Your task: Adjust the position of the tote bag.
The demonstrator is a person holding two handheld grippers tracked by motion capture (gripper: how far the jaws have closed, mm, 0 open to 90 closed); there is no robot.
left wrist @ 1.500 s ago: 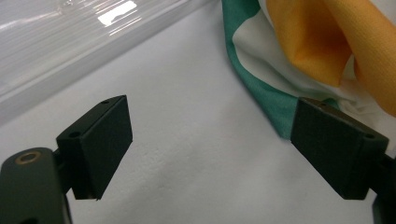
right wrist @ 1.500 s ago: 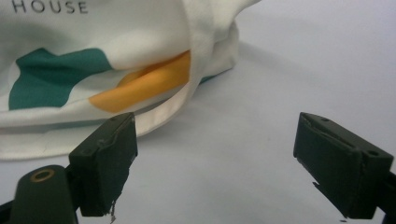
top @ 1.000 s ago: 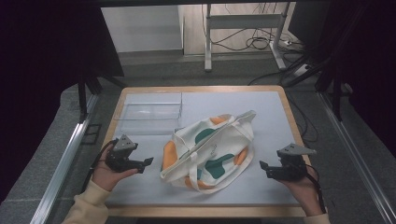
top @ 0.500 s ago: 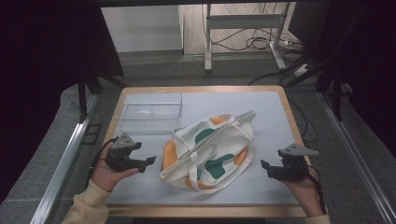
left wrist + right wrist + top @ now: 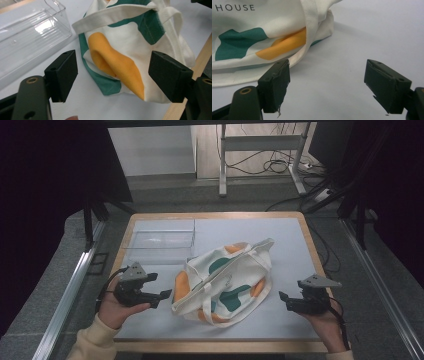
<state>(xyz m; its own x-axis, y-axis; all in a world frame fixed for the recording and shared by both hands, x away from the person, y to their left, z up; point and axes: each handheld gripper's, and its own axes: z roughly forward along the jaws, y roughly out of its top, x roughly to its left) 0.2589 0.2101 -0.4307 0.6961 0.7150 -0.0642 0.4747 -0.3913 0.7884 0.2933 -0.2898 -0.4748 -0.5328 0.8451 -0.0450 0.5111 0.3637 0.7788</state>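
Observation:
A cream tote bag with green and orange patches lies crumpled in the middle of the white mat, its straps draped across it. My left gripper is open just left of the bag, jaws pointing at it without touching. In the left gripper view the bag's orange patch sits ahead between the spread jaws of the left gripper. My right gripper is open a short way right of the bag. In the right gripper view the right gripper faces bare mat, with the bag at the upper left.
A clear plastic box stands at the back left of the mat, close behind the bag; the left gripper view has the box at its upper left. A wooden rim frames the table. Cables and a metal stand lie on the floor beyond.
My left gripper has edged slightly right, toward the bag. The bag and the right gripper have stayed where they were.

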